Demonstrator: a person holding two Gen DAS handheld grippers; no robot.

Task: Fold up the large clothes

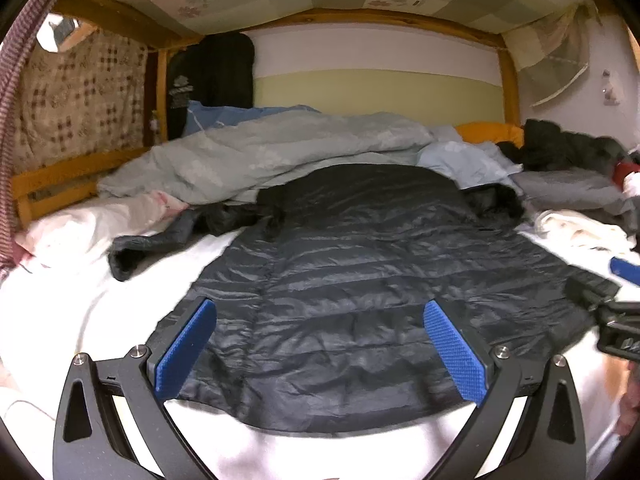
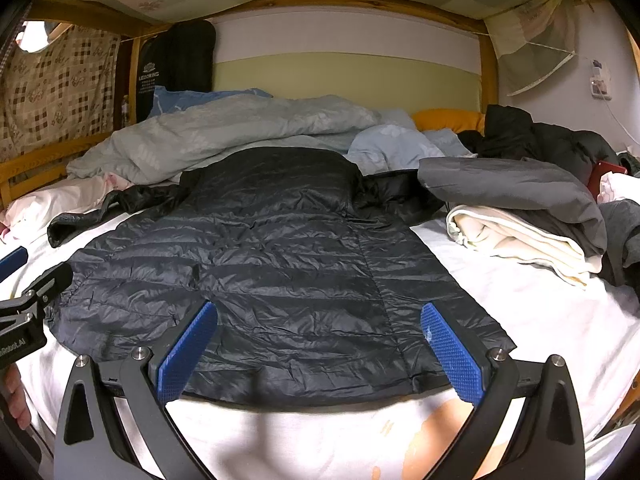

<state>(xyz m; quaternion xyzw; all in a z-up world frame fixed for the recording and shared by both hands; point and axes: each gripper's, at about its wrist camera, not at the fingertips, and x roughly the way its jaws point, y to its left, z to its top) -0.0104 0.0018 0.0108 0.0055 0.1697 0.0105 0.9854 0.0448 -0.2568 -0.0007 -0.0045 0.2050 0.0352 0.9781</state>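
A large black quilted down jacket lies spread flat on the white bed sheet, hem nearest me, one sleeve stretched out to the left. It also shows in the right wrist view. My left gripper is open and empty, hovering over the hem, its blue pads wide apart. My right gripper is open and empty over the hem's right part. Each gripper shows at the edge of the other's view: the right one, the left one.
A crumpled grey duvet lies behind the jacket. A pile of folded grey and cream clothes sits at the right. Wooden bed rails run along the left, a bunk frame overhead.
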